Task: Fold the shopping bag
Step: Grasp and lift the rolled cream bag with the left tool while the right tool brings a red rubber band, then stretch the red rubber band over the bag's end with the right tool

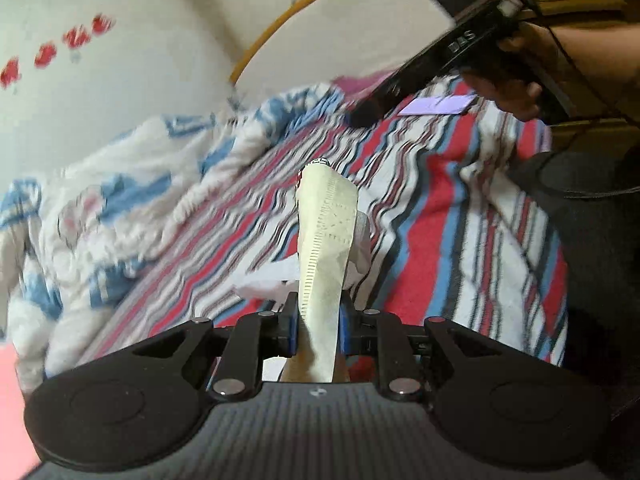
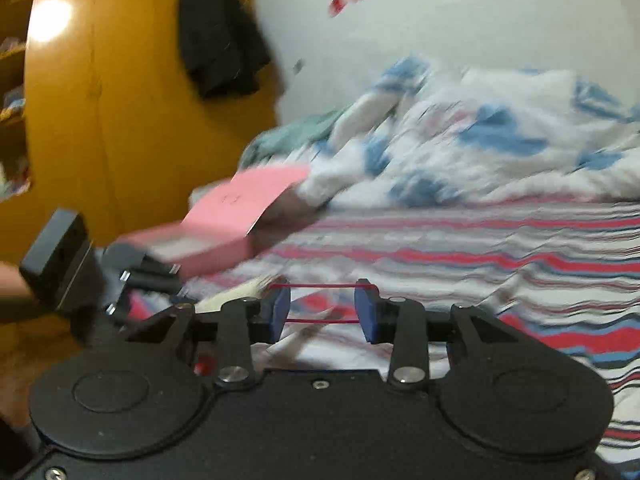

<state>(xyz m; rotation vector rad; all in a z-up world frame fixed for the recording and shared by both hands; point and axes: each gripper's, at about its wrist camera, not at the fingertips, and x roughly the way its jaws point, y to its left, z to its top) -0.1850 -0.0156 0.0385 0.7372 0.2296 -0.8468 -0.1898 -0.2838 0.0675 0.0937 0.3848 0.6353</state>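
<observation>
Limply creased beige shopping bag [image 1: 326, 240]

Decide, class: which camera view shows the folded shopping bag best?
The left wrist view. There the cream shopping bag stands upright and sharp, pinched in the left gripper. The right wrist view shows only a blurred cream sliver beside the open right gripper.

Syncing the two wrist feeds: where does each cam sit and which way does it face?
Left wrist: on the left gripper, looking along its fingers, shut on the cream shopping bag, over the striped bedsheet; right gripper and hand upper right.
Right wrist: on the right gripper, fingers open and empty, facing the wardrobe; left gripper's body at left.
Shared: bedsheet, blue-white blanket.
</observation>
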